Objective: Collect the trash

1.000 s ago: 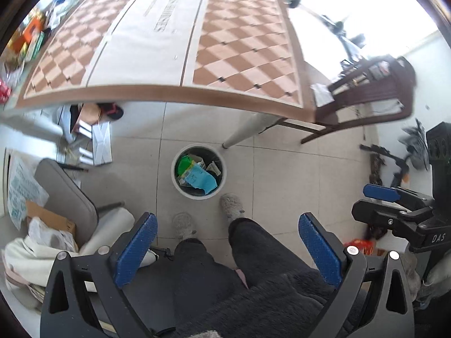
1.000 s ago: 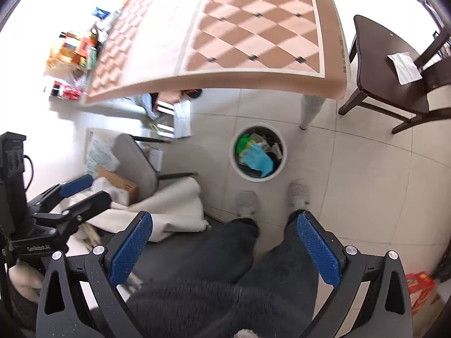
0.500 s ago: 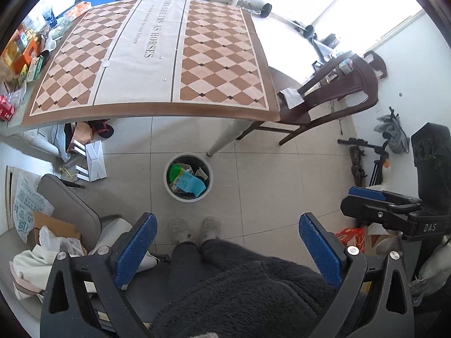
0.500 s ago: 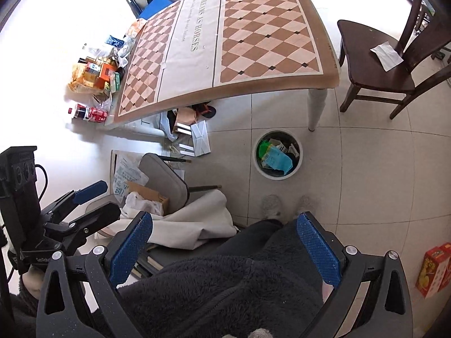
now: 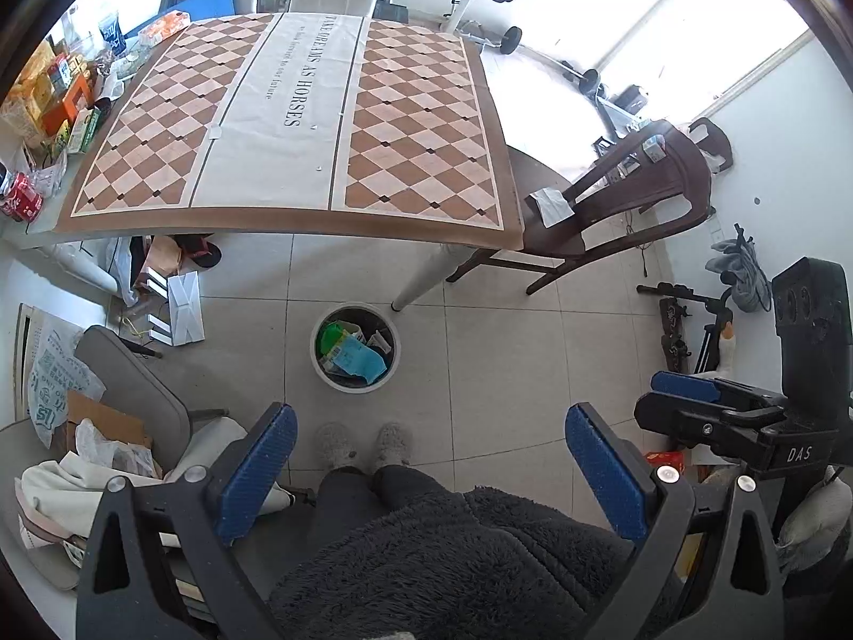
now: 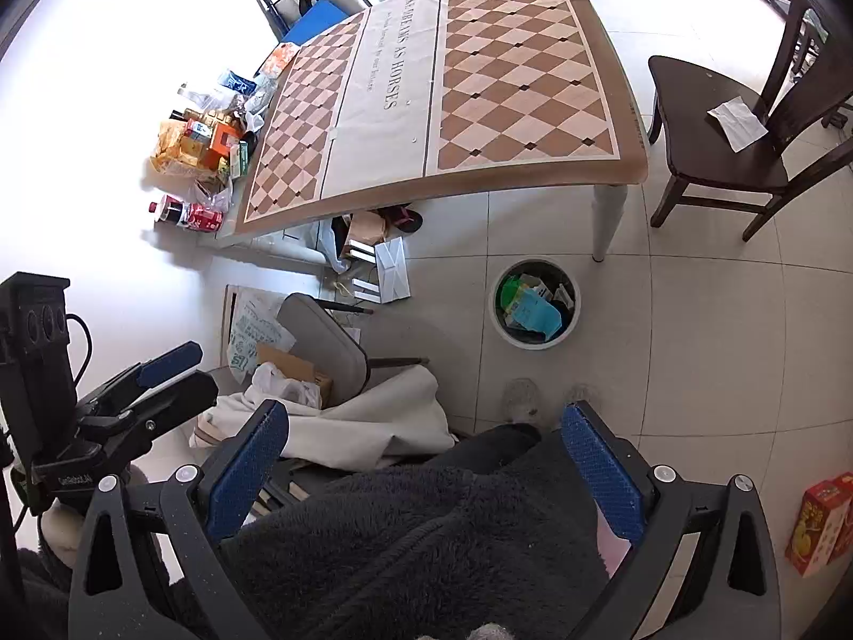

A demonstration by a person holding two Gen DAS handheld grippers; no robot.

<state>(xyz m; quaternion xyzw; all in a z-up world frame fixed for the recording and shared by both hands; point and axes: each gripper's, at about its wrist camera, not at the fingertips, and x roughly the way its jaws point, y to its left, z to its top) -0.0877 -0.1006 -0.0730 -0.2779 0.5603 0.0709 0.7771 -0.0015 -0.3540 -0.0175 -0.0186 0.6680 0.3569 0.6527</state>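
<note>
A round white trash bin [image 5: 354, 348] stands on the tiled floor by the table leg and holds green, blue and white wrappers; it also shows in the right wrist view [image 6: 534, 303]. My left gripper [image 5: 429, 466] is open and empty, held high above the floor and the person's legs. My right gripper [image 6: 424, 461] is open and empty at the same height. The right gripper shows from the side in the left wrist view [image 5: 709, 405], and the left gripper in the right wrist view [image 6: 149, 378].
A table [image 5: 298, 122] with a checkered cloth stands beyond the bin. Snack packs and cans [image 6: 205, 160] lie at its left end. A dark wooden chair [image 6: 725, 154] with a tissue [image 6: 738, 114] is at the right. A grey chair, cloth and cardboard [image 6: 320, 373] lie at the left.
Both grippers have risen and tilted up: the bin and feet look smaller and more of the table and room has come into view. Both stay open and empty.
</note>
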